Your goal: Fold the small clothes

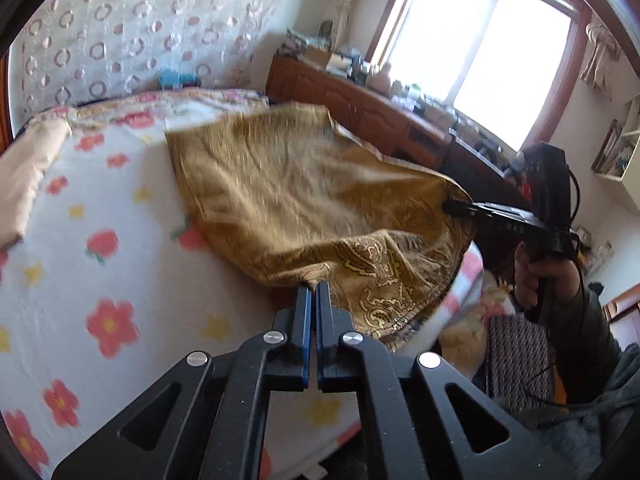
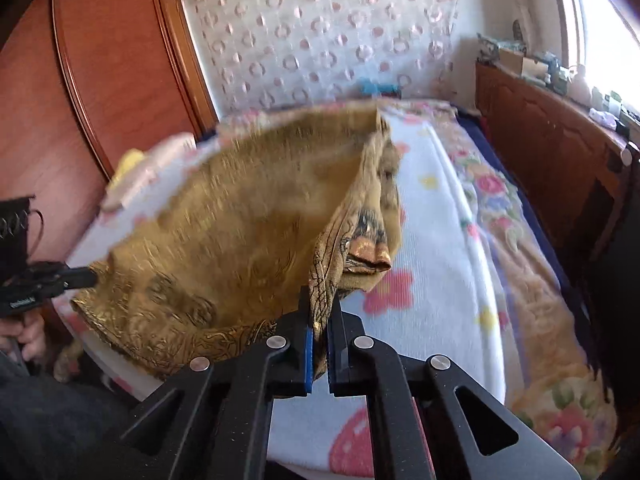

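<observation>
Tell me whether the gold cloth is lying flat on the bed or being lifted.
Partly lifted: left gripper and right gripper pinch the near edge of the gold cloth; its far part lies on the bed.

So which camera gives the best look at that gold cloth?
The left wrist view: the gold cloth spreads wide over the bed between both closed grippers. The right wrist view shows it blurred and bunched, one fold hanging.

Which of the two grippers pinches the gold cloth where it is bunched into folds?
The right gripper: gathered folds of the gold cloth rise from it. The left gripper bites one flat edge.
</observation>
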